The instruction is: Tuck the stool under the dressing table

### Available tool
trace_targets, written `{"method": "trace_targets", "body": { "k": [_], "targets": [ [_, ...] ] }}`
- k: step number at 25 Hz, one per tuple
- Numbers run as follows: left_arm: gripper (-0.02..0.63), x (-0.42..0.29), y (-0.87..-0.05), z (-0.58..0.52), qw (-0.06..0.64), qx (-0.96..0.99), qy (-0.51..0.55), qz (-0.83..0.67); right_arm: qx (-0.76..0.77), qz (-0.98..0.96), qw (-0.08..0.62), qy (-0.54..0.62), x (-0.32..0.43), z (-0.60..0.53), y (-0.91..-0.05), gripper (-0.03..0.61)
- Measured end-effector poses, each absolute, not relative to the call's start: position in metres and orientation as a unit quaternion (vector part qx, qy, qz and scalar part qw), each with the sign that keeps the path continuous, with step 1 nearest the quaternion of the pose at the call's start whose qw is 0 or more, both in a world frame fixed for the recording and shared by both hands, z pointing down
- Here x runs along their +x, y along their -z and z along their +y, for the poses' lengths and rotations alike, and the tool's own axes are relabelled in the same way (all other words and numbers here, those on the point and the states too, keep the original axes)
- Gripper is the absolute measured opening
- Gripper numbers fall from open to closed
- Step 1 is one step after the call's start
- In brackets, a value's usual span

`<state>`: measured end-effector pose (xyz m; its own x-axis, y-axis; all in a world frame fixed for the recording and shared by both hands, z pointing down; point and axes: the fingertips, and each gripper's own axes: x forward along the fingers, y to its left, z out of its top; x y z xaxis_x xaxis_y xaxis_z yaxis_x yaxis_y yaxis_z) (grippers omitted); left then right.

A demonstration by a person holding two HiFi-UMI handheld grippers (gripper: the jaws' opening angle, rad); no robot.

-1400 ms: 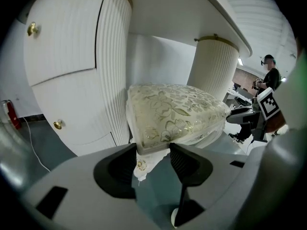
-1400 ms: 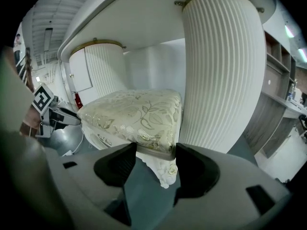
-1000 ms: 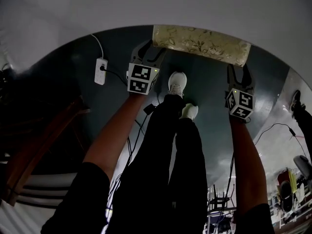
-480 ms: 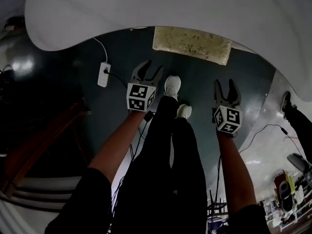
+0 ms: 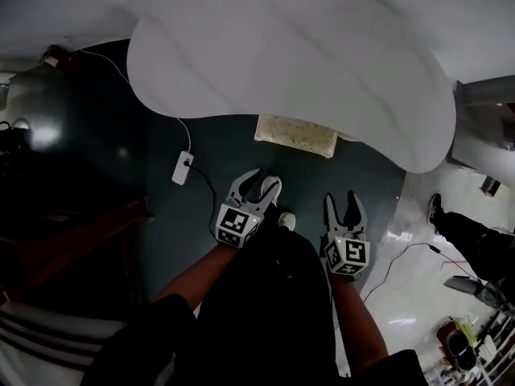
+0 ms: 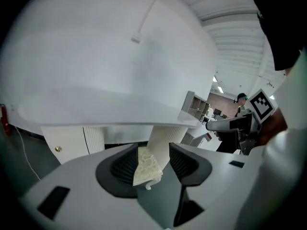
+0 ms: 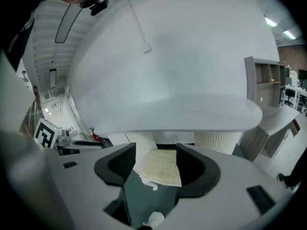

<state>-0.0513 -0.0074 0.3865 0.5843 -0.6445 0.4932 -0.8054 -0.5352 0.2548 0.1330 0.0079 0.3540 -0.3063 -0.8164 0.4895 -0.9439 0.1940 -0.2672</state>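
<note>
The stool (image 5: 294, 135), with a cream floral cushion, stands on the dark floor with its far edge under the rim of the white curved dressing table (image 5: 290, 63). My left gripper (image 5: 259, 185) and right gripper (image 5: 341, 203) hang in the air short of the stool, both open and with nothing in them. In the left gripper view the stool (image 6: 146, 166) shows between the open jaws of the left gripper (image 6: 151, 159), far off below the table top (image 6: 110, 56). The right gripper view shows the stool (image 7: 163, 166) the same way past the right gripper (image 7: 156, 162).
A white power strip (image 5: 183, 168) with its cable lies on the floor left of the stool. Dark wooden furniture (image 5: 72, 240) stands at the left. A second person's leg (image 5: 467, 236) and loose cables (image 5: 402, 256) are at the right. A grey shelf unit (image 7: 264, 80) stands beyond the table.
Both grippers have come away from the stool's near edge and risen. The head view has pulled back, so the table top now fills the upper picture with the stool small beneath it.
</note>
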Motion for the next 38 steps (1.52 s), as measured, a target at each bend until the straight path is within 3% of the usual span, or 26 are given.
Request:
{"method": "trace_targets", "body": {
  "k": [13, 18, 21, 26, 27, 30, 32, 38],
  "targets": [
    [0.208, -0.035, -0.141, -0.034, 0.149, 0.905, -0.048, -0.396, 0.574, -0.794, 0.031, -0.196, 0.113, -0.017, -0.126, 0.255],
    [0.146, -0.031, -0.107, -0.021, 0.148, 0.912, -0.037, -0.381, 0.569, -0.799, -0.025, -0.192, 0.095, -0.020, -0.077, 0.255],
    [0.051, -0.024, -0.090, -0.020, 0.142, 0.915, -0.017, -0.378, 0.566, -0.804, -0.035, -0.178, 0.100, -0.025, -0.054, 0.255],
    [0.017, -0.018, -0.076, -0.021, 0.125, 0.914, -0.006, -0.385, 0.569, -0.809, -0.033, -0.142, 0.104, -0.023, -0.035, 0.253],
    [0.015, -0.019, -0.075, -0.023, 0.125, 0.911, -0.013, -0.393, 0.571, -0.809, -0.032, -0.139, 0.104, -0.022, -0.036, 0.245],
    [0.015, -0.019, -0.076, -0.024, 0.129, 0.905, -0.037, -0.404, 0.573, -0.808, -0.030, -0.134, 0.107, -0.018, -0.036, 0.108],
    [0.015, -0.018, -0.076, -0.023, 0.131, 0.904, -0.048, -0.404, 0.573, -0.809, -0.023, -0.127, 0.108, -0.017, -0.035, 0.056],
    [0.015, -0.019, -0.081, -0.019, 0.132, 0.901, -0.064, -0.408, 0.574, -0.815, 0.008, -0.083, 0.098, -0.012, -0.040, 0.040]
  ]
}}
